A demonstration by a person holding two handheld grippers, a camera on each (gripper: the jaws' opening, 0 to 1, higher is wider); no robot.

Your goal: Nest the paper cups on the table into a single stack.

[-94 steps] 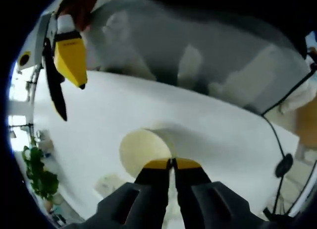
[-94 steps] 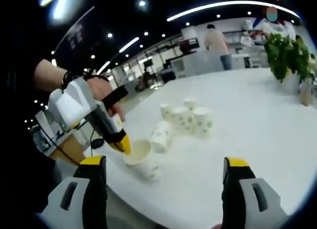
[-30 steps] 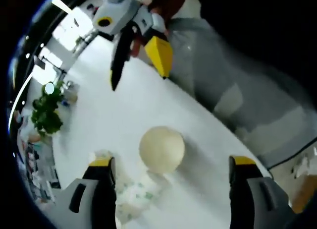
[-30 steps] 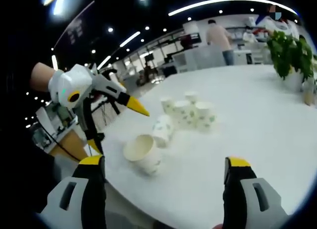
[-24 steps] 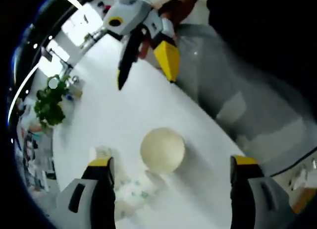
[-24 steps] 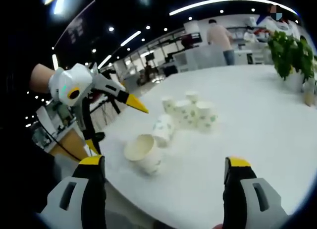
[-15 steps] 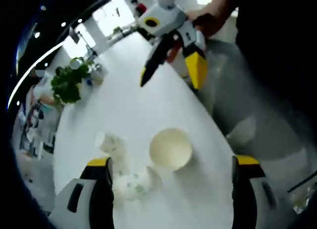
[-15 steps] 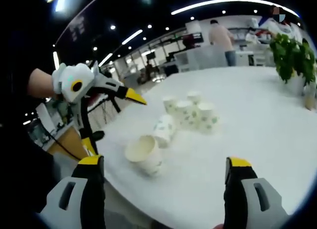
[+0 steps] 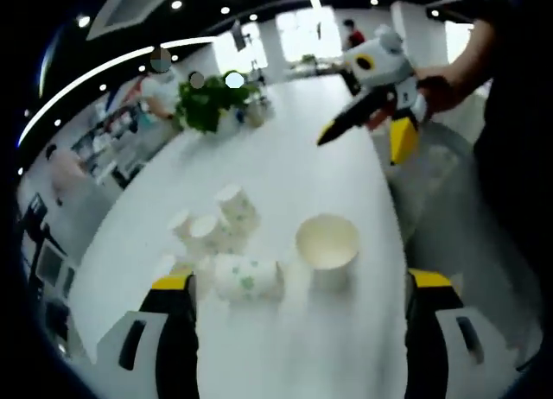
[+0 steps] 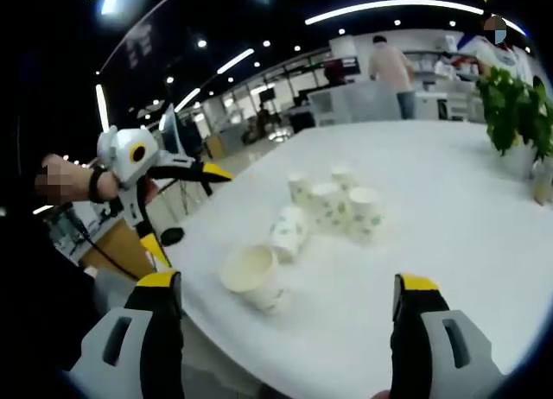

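Observation:
A plain-mouthed paper cup (image 9: 327,242) stands mouth up near the table's edge, and I see this cup (image 10: 251,276) from the other side too. Beside it a patterned cup (image 9: 246,276) lies on its side; the same lying cup (image 10: 287,231) points toward a cluster of several upright cups (image 9: 220,219) (image 10: 333,199). My left gripper (image 9: 301,282) hangs open above and short of the cups, holding nothing; this left gripper (image 10: 195,218) is held up beyond the table's left edge. My right gripper (image 10: 287,285) is open and empty; the right gripper (image 9: 359,152) hovers off the table's rim.
The round white table (image 9: 285,166) (image 10: 449,209) has free room past the cups. A potted plant (image 9: 207,101) (image 10: 518,105) stands at the far side. People (image 10: 393,66) move in the hall behind. The table's edge runs close to the nearest cup.
My left gripper, earlier shut on the near cup's rim, has let go, opened and drawn up and back. The cup stays standing on the table. The right gripper has held still.

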